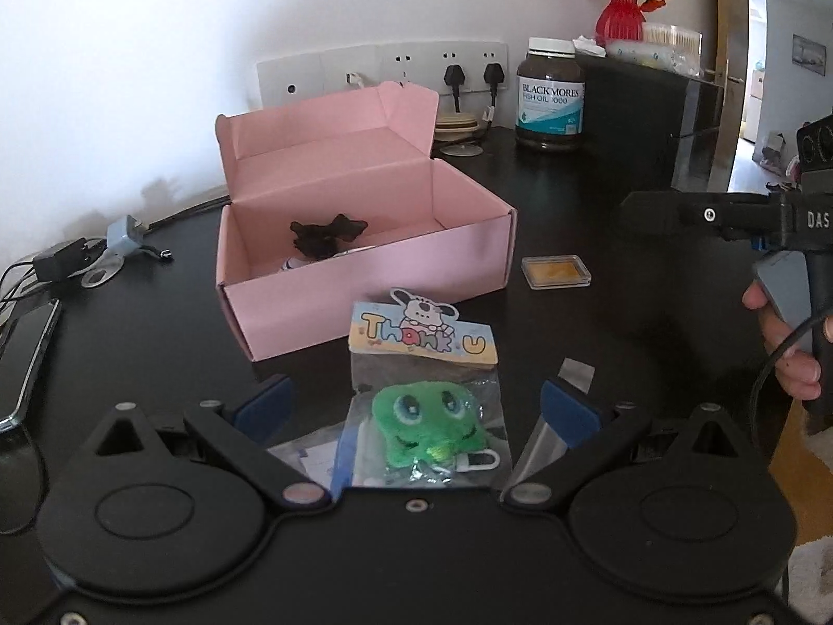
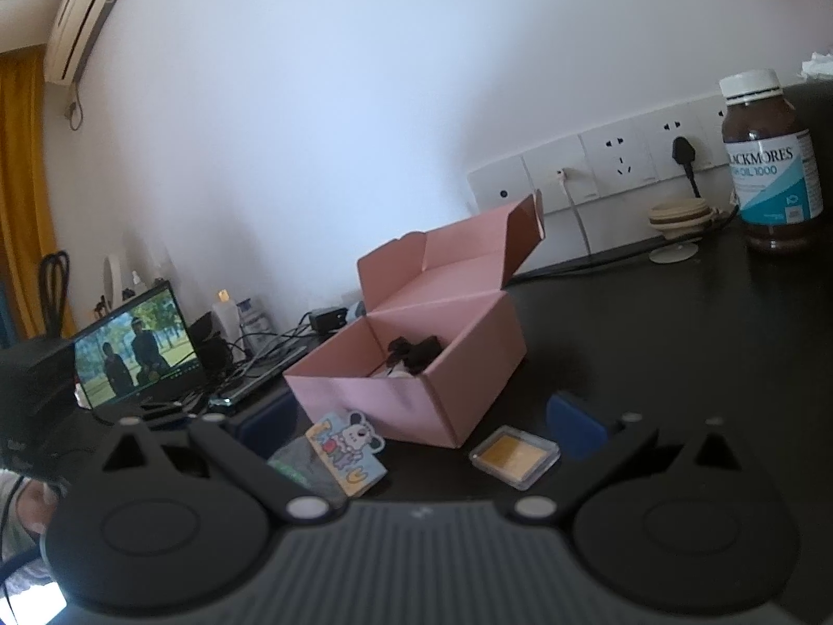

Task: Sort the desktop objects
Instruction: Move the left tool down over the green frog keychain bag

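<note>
On the black counter (image 1: 598,192) I see the pink box (image 1: 364,265) standing open, a dark item inside. Left claw (image 1: 416,406) is spread wide around the bagged green plush toy (image 1: 427,429), pads clear of it, just near of the box. Right claw (image 2: 416,429) is also wide, holding nothing; the small clear case (image 2: 515,455) lies between its fingers, right of the box.

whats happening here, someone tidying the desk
Yes. A person holds a gripper in each hand at a dark desk. The left gripper is open around a bagged green plush toy. The right gripper hovers open and empty above a small yellow case. The open pink box already holds a dark item.
</note>
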Action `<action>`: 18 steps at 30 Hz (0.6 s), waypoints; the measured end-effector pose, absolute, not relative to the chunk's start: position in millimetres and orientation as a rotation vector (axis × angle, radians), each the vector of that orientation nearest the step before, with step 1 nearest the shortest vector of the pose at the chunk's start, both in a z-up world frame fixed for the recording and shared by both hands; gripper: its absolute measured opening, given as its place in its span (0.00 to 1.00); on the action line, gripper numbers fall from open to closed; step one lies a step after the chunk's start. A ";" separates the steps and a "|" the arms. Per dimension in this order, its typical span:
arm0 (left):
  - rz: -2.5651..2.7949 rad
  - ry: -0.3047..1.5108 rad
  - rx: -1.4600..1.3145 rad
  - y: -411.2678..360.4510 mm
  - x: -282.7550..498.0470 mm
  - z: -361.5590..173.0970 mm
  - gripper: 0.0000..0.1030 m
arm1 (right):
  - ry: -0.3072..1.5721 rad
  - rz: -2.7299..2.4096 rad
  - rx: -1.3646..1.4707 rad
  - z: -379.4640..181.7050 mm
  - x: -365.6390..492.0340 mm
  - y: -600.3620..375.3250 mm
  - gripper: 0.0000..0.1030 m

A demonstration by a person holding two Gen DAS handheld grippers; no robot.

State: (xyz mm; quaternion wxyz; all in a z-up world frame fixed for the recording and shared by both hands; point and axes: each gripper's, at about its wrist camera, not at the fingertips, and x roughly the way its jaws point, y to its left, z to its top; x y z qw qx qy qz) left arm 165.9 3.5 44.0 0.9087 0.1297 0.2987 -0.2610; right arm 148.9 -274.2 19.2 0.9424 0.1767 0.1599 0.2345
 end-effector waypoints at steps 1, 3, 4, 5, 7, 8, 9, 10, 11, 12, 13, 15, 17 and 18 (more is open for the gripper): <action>-0.531 0.618 0.284 1.8 166.6 43.7 1.00 | 0.324 0.481 0.358 19.3 148.5 -273.8 0.99; -0.524 0.629 0.308 -1.0 169.0 42.5 1.00 | 0.321 0.487 0.354 19.4 147.9 -273.1 0.99; -0.527 0.635 0.310 -1.5 169.8 42.1 1.00 | 0.321 0.490 0.354 19.5 148.0 -272.9 0.99; -0.531 0.641 0.311 -1.7 170.5 41.7 1.00 | 0.323 0.495 0.354 19.5 148.5 -272.8 0.99; -0.531 0.645 0.313 -2.2 171.5 41.3 1.00 | 0.335 0.502 0.357 19.3 150.8 -272.3 0.99; -0.529 0.644 0.313 -2.3 171.8 41.4 0.99 | 0.339 0.504 0.358 19.2 151.3 -272.2 0.99; -0.526 0.642 0.314 -2.4 172.1 41.5 0.99 | 0.339 0.508 0.358 19.2 151.2 -272.3 0.99; -0.523 0.644 0.312 -2.3 172.8 41.3 0.99 | 0.339 0.510 0.358 19.2 151.0 -272.3 0.99; -0.519 0.646 0.309 -2.2 173.7 41.0 0.99 | 0.337 0.511 0.358 19.2 150.7 -272.2 0.99; -0.515 0.650 0.311 -2.4 174.6 40.4 0.98 | 0.336 0.511 0.357 19.3 150.3 -272.0 0.99; -0.511 0.656 0.313 -2.8 175.7 39.6 0.98 | 0.334 0.510 0.356 19.3 150.0 -272.0 0.99; -0.510 0.663 0.319 -3.1 177.2 37.7 0.96 | 0.334 0.510 0.358 19.3 149.7 -272.2 0.99; -0.510 0.664 0.314 -2.0 178.1 36.8 0.96 | 0.331 0.508 0.360 19.4 149.5 -272.5 0.99; -0.507 0.665 0.313 -1.5 178.6 36.5 0.96 | 0.327 0.502 0.359 19.6 148.9 -272.6 0.99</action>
